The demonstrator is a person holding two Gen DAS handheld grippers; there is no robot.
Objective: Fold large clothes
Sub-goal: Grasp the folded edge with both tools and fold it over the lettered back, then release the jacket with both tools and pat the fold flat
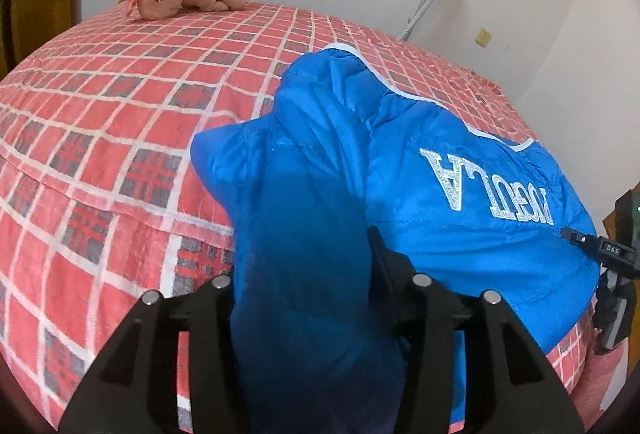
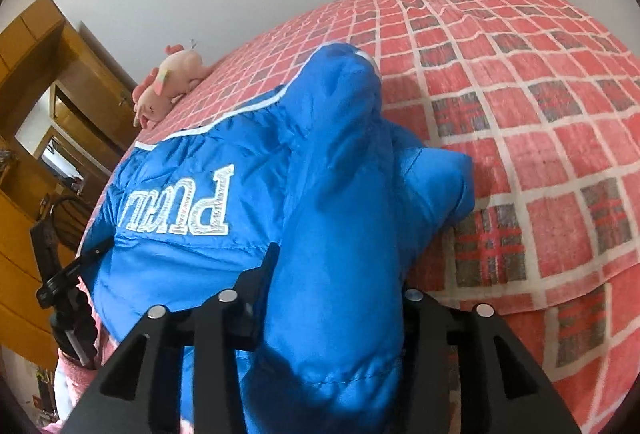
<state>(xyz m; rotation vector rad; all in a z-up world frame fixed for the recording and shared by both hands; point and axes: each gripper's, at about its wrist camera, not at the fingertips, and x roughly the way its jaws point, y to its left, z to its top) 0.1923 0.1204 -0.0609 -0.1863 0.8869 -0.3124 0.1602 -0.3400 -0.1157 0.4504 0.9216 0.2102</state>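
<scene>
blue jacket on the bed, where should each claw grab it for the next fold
Probably by the two sleeves. On the blue jacket each sleeve lies as a thick padded roll running toward a claw, already between the fingers of the left claw and right claw. Come from the near edge of the bed, low along each sleeve, pinching across its width.

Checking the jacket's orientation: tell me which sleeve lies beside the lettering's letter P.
The sleeve between the right hand-held gripper's jaws, next to the P. The other sleeve, at the left hand-held gripper, lies beside the final A.
</scene>
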